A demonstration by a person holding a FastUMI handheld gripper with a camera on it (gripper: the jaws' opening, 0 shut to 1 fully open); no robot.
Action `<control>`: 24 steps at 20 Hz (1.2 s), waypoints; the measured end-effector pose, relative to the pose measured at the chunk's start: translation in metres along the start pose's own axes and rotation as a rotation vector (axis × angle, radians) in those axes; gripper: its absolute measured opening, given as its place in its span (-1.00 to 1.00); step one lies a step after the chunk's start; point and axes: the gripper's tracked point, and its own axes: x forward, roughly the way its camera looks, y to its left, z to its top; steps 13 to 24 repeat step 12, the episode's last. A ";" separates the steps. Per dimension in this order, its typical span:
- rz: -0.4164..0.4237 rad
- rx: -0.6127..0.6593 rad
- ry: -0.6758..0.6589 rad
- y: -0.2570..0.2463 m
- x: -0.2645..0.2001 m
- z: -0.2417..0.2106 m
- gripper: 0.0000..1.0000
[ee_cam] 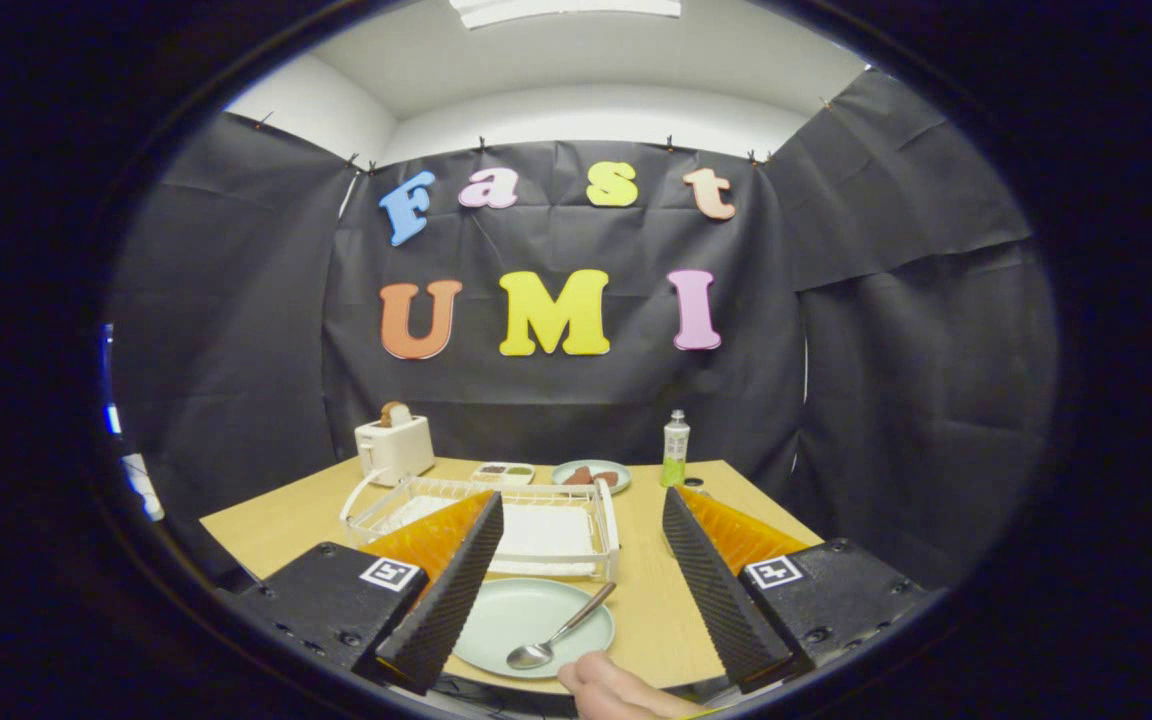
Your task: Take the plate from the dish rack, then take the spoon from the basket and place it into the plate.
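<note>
claw (576, 590) spread, gripping nothing | plate (526, 613) flat on desk (666, 610), between the fingers | spoon (558, 632) lying in plate, bowl nearest claw | dish rack (496, 520) just beyond plate | hand (616, 690) beside plate's near rim

My light wooden table (656, 610) carries a pale plate (526, 615) nearest me, a white dish rack (496, 515) behind it, then a toaster (394, 448), a small tray (503, 472), a dish (591, 474) and a green bottle (675, 450) along its far edge.
</note>
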 end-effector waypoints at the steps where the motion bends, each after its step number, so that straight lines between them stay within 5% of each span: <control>1: -0.010 -0.011 -0.010 -0.001 -0.003 0.003 1.00; 24: -0.074 -0.031 -0.049 -0.010 -0.029 0.021 1.00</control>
